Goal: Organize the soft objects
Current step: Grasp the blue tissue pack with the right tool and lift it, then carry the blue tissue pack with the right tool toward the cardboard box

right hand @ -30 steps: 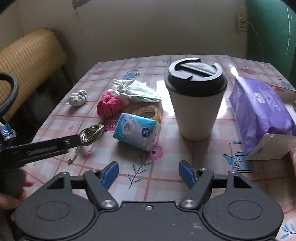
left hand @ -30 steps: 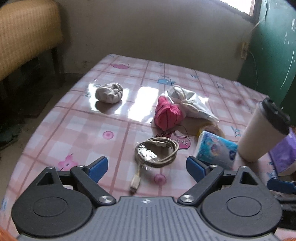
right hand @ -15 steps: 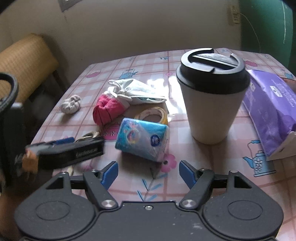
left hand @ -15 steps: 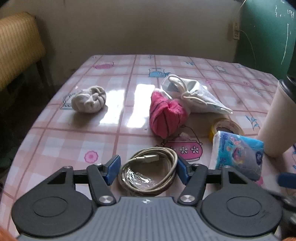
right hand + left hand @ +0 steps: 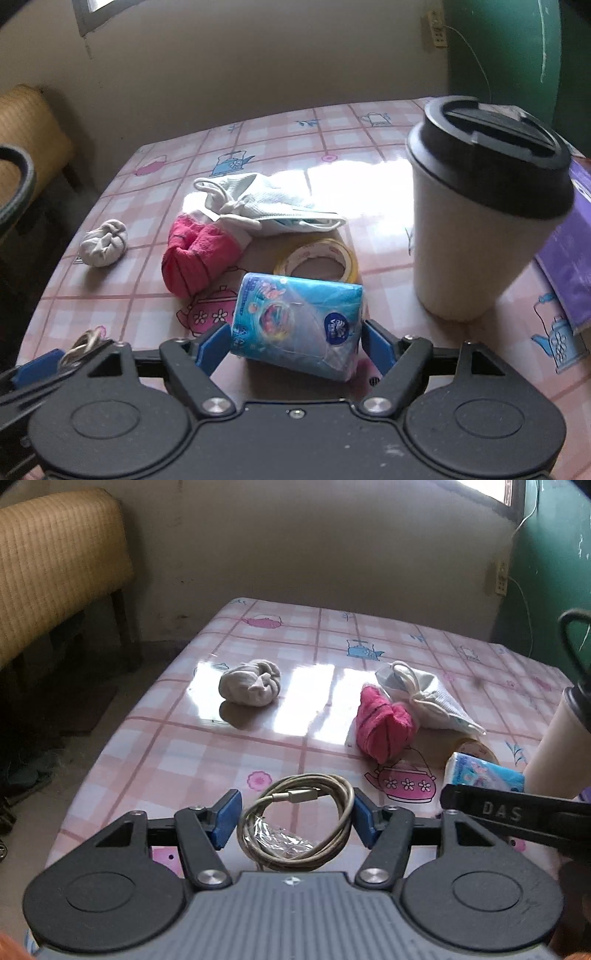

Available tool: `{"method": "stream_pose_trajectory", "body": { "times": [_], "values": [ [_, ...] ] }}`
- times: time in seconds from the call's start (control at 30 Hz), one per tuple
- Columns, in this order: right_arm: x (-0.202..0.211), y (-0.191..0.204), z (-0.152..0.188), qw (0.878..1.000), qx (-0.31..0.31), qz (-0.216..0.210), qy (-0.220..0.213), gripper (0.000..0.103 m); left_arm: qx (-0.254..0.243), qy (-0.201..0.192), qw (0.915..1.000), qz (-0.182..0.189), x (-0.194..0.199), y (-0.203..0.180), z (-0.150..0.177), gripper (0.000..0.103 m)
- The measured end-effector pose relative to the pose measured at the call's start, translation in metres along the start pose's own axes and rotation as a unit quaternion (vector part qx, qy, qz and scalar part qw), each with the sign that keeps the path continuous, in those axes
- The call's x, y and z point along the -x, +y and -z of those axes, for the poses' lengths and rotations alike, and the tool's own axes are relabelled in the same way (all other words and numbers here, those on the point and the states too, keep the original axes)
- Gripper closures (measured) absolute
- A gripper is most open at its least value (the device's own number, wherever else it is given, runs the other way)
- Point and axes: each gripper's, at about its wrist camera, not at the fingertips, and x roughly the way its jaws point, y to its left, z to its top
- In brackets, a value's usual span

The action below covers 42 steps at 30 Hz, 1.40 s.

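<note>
A beige coiled cable [image 5: 295,821] with a USB plug lies on the pink checked vinyl tablecloth [image 5: 184,753] printed with teapots and flowers; a scrap of clear crinkled plastic sits inside the coil. A tall white paper cup [image 5: 476,236] with a black plastic lid stands upright toward the table's right side. Just left of its base, a roll of yellowish clear tape [image 5: 319,254] lies flat. A tan woven-upholstered seat [image 5: 55,561] stands off the table's left edge, against a cream wall [image 5: 314,539]. A green surface [image 5: 517,48] rises behind the far right corner.
</note>
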Motion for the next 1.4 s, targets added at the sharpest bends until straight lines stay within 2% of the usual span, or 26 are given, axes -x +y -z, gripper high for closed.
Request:
{"method": "stream_pose_trajectory", "body": {
  "times": [0.13,0.2,0.27,0.3,0.33,0.43,0.53,0.7,0.8,0.9,0.97,1.2,1.4],
  "values": [
    [0.005,-0.011,0.002,0.999,-0.001,-0.032,0.001,0.019,0.006,-0.005,1.0,0.005,0.007,-0.001,0.001,0.039],
    [0.01,-0.016,0.003,0.999,0.004,-0.039,-0.001,0.026,0.006,-0.008,0.9999,0.007,0.011,-0.004,0.002,0.039],
    [0.017,-0.018,0.004,0.999,0.017,-0.041,-0.004,0.04,0.006,-0.011,0.9999,0.008,0.016,-0.006,0.003,0.039],
    [0.019,-0.018,0.005,0.999,0.023,-0.043,0.0,0.041,0.006,-0.012,0.9999,0.009,0.018,-0.006,0.004,0.039],
    [0.02,-0.017,0.005,0.998,0.03,-0.045,0.007,0.039,0.009,-0.013,0.9998,0.01,0.019,-0.007,0.004,0.039],
    [0.017,-0.016,0.005,0.998,0.009,-0.061,0.014,0.012,0.013,-0.014,0.9998,0.008,0.022,-0.007,0.005,0.039],
    [0.013,-0.006,0.003,0.998,0.003,-0.063,0.015,0.009,0.015,-0.014,0.9998,0.007,0.024,-0.005,0.006,0.039],
    [-0.009,0.005,-0.002,0.999,-0.022,-0.022,0.031,0.008,0.021,-0.013,0.9997,0.004,0.023,0.004,0.007,0.039],
    [-0.015,0.012,-0.004,1.0,-0.013,-0.008,0.022,0.005,0.026,-0.011,0.9996,0.001,0.021,0.008,0.008,0.039],
    [-0.014,0.014,-0.002,1.0,0.018,-0.007,0.014,0.012,0.026,-0.011,0.9996,-0.001,0.02,0.007,0.008,0.039],
    [-0.008,0.011,0.0,0.999,0.033,-0.006,0.014,0.015,0.027,-0.013,0.9996,0.0,0.021,0.007,0.007,0.039],
    [0.044,-0.004,0.006,0.996,0.084,-0.043,-0.005,0.015,0.017,-0.031,0.9994,0.004,0.037,-0.003,0.0,0.039],
    [0.084,-0.011,-0.005,0.991,0.115,-0.058,-0.019,0.015,0.008,-0.047,0.9988,0.003,0.056,-0.017,-0.011,0.039]
  ]
}}
